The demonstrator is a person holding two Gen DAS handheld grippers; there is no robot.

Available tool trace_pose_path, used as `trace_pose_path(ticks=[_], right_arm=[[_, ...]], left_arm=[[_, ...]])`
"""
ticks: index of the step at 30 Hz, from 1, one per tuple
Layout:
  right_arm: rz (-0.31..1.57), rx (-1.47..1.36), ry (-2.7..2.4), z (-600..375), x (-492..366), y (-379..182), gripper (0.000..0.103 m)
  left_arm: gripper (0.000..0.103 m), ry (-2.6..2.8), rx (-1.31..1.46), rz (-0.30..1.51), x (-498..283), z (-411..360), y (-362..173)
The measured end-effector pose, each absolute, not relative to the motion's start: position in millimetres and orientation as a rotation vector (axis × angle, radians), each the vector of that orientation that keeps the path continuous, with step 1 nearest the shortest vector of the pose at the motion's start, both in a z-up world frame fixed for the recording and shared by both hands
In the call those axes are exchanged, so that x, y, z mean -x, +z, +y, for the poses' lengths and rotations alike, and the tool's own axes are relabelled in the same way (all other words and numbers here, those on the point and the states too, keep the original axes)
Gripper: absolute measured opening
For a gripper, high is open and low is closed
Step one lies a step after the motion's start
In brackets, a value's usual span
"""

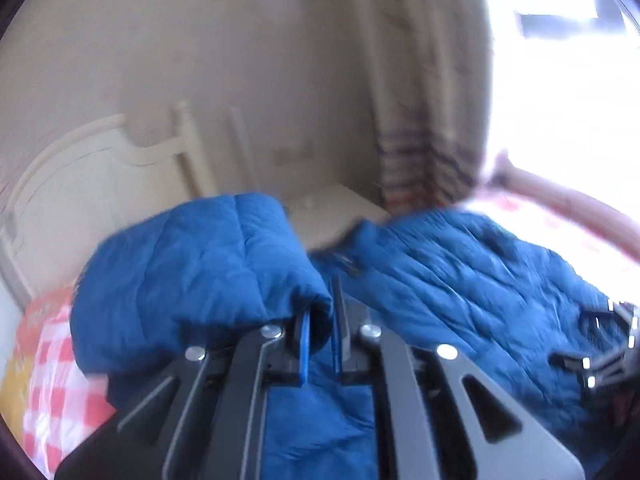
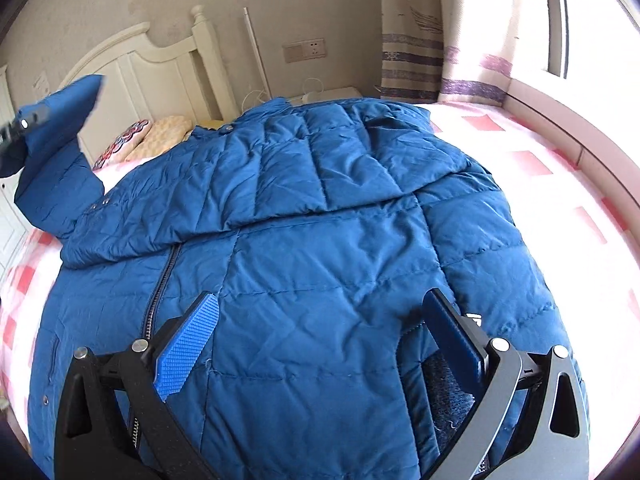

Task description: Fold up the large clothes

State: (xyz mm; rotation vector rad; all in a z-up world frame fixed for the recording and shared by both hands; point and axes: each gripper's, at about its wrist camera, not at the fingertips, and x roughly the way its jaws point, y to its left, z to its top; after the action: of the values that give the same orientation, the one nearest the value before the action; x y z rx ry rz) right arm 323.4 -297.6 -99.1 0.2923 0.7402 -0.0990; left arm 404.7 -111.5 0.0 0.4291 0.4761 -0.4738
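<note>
A large blue quilted jacket [image 2: 320, 200] lies spread on the bed, zip side up, with one sleeve folded across its chest. My left gripper [image 1: 322, 320] is shut on the other sleeve [image 1: 192, 272], pinching its fabric between the blue pads. In the right wrist view this sleeve [image 2: 60, 152] is lifted off the bed at the far left, with the left gripper [image 2: 18, 128] at its end. My right gripper [image 2: 320, 340] hovers open above the jacket's lower body, nothing between its fingers [image 2: 188, 344]. It also shows at the right edge of the blurred left wrist view.
The bed has a red-and-white checked sheet [image 2: 540, 168]. A white headboard [image 2: 160, 68] and pillows [image 2: 160, 136] are at the far end. A nightstand [image 2: 336, 94], a striped curtain [image 2: 440, 40] and a bright window [image 2: 592, 20] stand beyond.
</note>
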Motion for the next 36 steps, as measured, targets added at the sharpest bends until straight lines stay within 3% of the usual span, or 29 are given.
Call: trace_pose_path(ticks=[1, 2, 4, 5, 10, 16, 21, 29, 32, 36], right_arm=[[0.735, -0.314, -0.099, -301.1, -322.7, -99.4, 0.098], [0.731, -0.330, -0.102, -303.7, -321.7, -99.7, 0.098], [0.725, -0.349, -0.098, -305.5, -321.0, -100.3, 0.098], [0.725, -0.352, -0.095, -307.1, -320.0, -100.3, 0.098], [0.733, -0.355, -0.083, -307.1, -320.7, -101.8, 0.098], [0.730, -0.358, -0.081, -306.0, -319.6, -101.0, 0.098], [0.740, -0.349, -0.085, -306.6, -321.1, -101.6, 0.099], [0.745, -0.341, -0.090, -305.5, -321.8, -102.8, 0.098], [0.748, -0.327, -0.099, -303.7, -322.4, -102.0, 0.098], [0.689, -0.250, -0.123, -290.7, -315.0, -90.3, 0.095]], left_arm=[[0.037, -0.511, -0.493, 0.520, -397.8, -135.3, -22.5], [0.043, -0.556, -0.516, 0.566, -392.4, -149.2, -42.6], [0.071, -0.516, -0.530, 0.574, -380.3, -157.2, -71.1], [0.074, -0.499, -0.524, 0.560, -378.0, -150.6, -78.2], [0.082, -0.424, -0.300, 0.560, -374.2, -76.5, -57.0], [0.086, -0.202, 0.230, 0.649, -396.4, 62.5, -34.5], [0.086, -0.036, 0.038, 0.797, -414.1, 56.2, -54.1], [0.088, 0.119, 0.007, 0.884, -447.6, 49.5, -87.7], [0.101, 0.117, 0.041, 0.864, -446.4, 64.8, -90.9], [0.102, 0.063, 0.129, 0.893, -448.7, 79.4, -97.5]])
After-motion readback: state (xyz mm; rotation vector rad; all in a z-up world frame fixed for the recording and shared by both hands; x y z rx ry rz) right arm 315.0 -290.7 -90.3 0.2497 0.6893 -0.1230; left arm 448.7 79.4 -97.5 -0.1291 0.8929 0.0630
